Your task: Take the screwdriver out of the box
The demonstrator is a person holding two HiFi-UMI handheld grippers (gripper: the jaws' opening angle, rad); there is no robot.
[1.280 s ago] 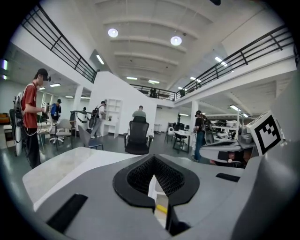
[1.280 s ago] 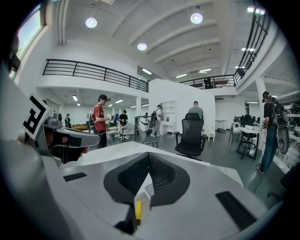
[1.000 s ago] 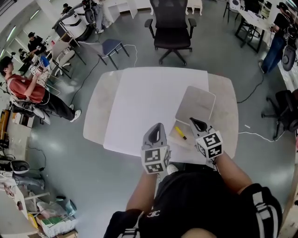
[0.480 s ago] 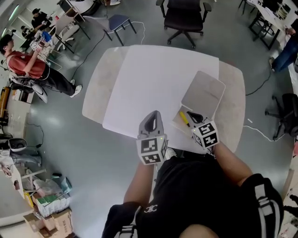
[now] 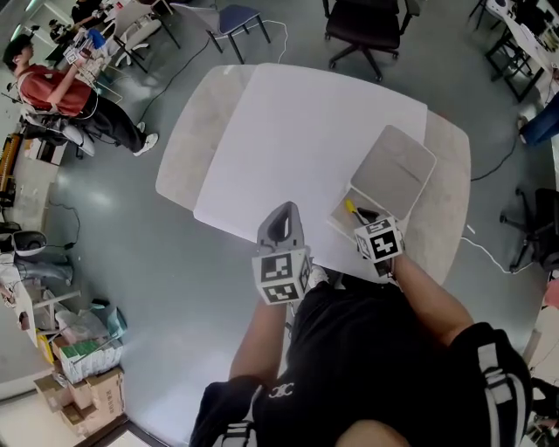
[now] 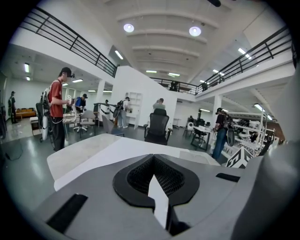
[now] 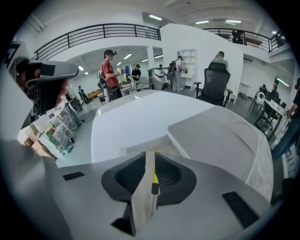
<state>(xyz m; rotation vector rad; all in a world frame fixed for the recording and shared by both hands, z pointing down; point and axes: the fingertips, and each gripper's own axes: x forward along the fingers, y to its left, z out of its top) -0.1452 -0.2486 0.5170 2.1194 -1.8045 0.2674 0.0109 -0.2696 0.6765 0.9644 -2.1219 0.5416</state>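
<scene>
An open grey box (image 5: pixel 342 222) sits at the right of the white table (image 5: pixel 288 131), its lid (image 5: pixel 397 170) thrown back. A yellow-handled screwdriver (image 5: pixel 350 208) lies inside it. My right gripper (image 5: pixel 367 216) hovers over the box beside the screwdriver, jaws shut to a thin slit. In the right gripper view the screwdriver (image 7: pixel 153 180) shows through that slit under the right gripper (image 7: pixel 150 154), with the lid (image 7: pixel 220 133) beyond. My left gripper (image 5: pixel 281 220) is shut over the table's near edge, holding nothing; in its own view the left gripper (image 6: pixel 153 158) faces the table (image 6: pixel 117 145).
A black office chair (image 5: pixel 365 22) stands past the table's far side, a blue chair (image 5: pixel 236 17) to its left. A person in red (image 5: pixel 52 87) sits at far left. Cables run across the floor. Cartons (image 5: pixel 83 367) lie at lower left.
My right gripper has moved forward over the box, close to the screwdriver. The left gripper has kept its place near the table's front edge. The head view has tilted further down.
</scene>
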